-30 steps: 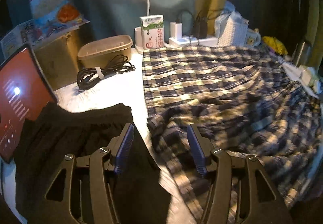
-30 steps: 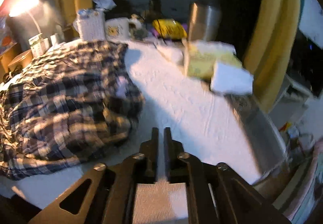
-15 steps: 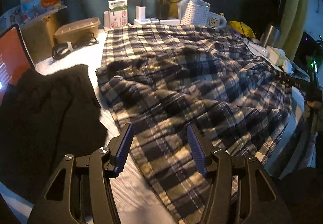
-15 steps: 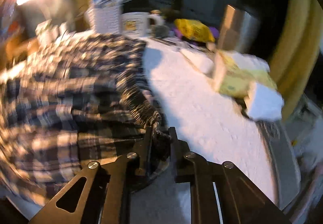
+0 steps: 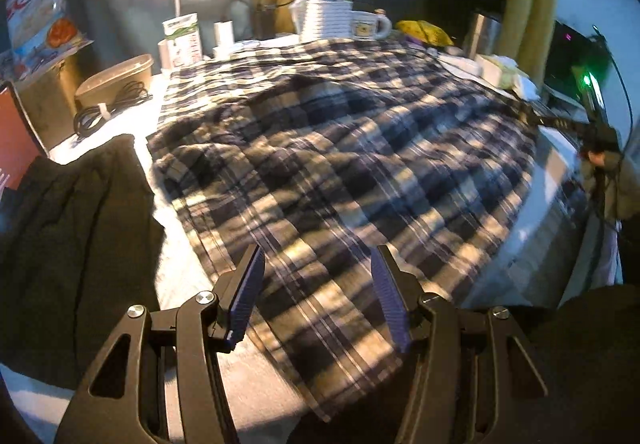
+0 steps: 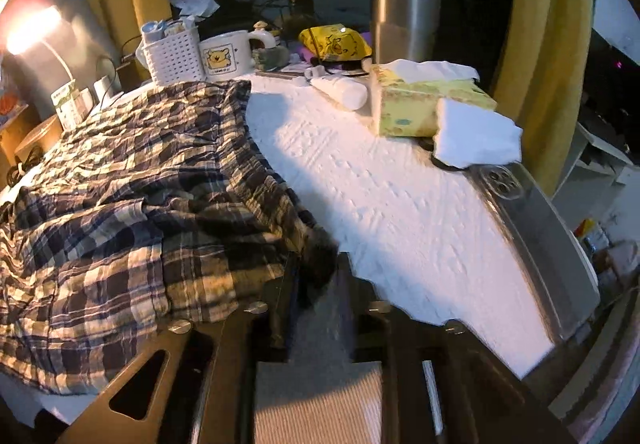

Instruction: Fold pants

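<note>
The plaid pants [image 5: 340,164] lie spread and rumpled over the white table cover [image 6: 392,188], one leg hanging toward me in the left wrist view. My left gripper [image 5: 316,296] is open and empty, held just above the near edge of that leg. My right gripper [image 6: 318,276] is shut on the right edge of the plaid pants [image 6: 132,204], a dark bunch of cloth between its fingers, just above the cover. In the left wrist view the pants stretch to the right gripper [image 5: 592,148] at the far right.
A black garment [image 5: 68,236] lies left of the pants. At the back stand a lamp, milk carton [image 5: 182,40], tub with cable [image 5: 116,80], white basket [image 6: 174,54], mug [image 6: 226,56], steel tumbler [image 6: 404,22], tissue box [image 6: 424,100], folded white cloth [image 6: 476,136]. The table's metal edge [image 6: 552,244] runs on the right.
My right gripper has reached the pants' right edge, shut on it and pulled it out sideways. My left gripper has backed away and swung right, staying open.
</note>
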`<state>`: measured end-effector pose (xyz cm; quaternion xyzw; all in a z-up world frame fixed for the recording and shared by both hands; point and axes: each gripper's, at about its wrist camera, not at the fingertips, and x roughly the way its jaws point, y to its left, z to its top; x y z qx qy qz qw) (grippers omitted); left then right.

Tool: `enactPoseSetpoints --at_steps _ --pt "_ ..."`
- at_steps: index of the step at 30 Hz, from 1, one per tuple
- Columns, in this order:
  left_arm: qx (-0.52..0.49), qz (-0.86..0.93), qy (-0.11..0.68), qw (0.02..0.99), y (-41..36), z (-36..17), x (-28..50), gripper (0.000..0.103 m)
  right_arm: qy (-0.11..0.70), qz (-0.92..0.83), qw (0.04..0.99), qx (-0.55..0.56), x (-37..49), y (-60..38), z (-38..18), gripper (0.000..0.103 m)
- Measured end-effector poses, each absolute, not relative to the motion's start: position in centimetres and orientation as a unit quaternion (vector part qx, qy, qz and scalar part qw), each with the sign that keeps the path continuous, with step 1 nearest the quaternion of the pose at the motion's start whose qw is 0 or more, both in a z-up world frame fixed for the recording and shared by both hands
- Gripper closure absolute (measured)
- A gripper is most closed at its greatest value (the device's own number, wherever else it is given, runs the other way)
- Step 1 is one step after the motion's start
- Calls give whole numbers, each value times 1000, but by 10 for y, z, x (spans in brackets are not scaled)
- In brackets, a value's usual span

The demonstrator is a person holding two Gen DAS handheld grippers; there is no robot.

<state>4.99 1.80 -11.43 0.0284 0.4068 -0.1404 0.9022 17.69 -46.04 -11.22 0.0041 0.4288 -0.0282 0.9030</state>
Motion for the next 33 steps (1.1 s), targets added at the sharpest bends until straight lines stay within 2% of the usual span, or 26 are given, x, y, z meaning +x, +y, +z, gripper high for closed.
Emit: enactPoseSetpoints --at_steps 1,2,3,5,7,14,24,30,33 --pt "34 -146 406 901 16 -115 44 47 424 -35 905 4 173 -462 -109 52" --pt "38 -150 405 901 14 -115 40 44 418 -39 908 5 169 -464 -106 29" --pt "42 -157 403 901 12 -115 34 40 409 -41 912 9 162 -466 -102 24" --pt "46 -165 399 901 10 -116 25 31 403 -41 914 8 155 -466 -96 24" --pt "47 -173 397 900 8 -118 16 29 399 -42 916 4 148 -465 -92 24" --pt "60 -157 401 901 7 -130 -2 29 396 -33 918 10 123 -459 -88 24" --pt "162 -119 400 894 -14 -154 -6 30 410 -21 912 -8 110 -450 -101 24" --pt "151 -154 396 893 -14 -148 -8 55 408 -33 913 -7 110 -461 -101 24" --pt "129 -174 397 892 -11 -143 -9 73 407 -36 913 -7 110 -464 -101 24"
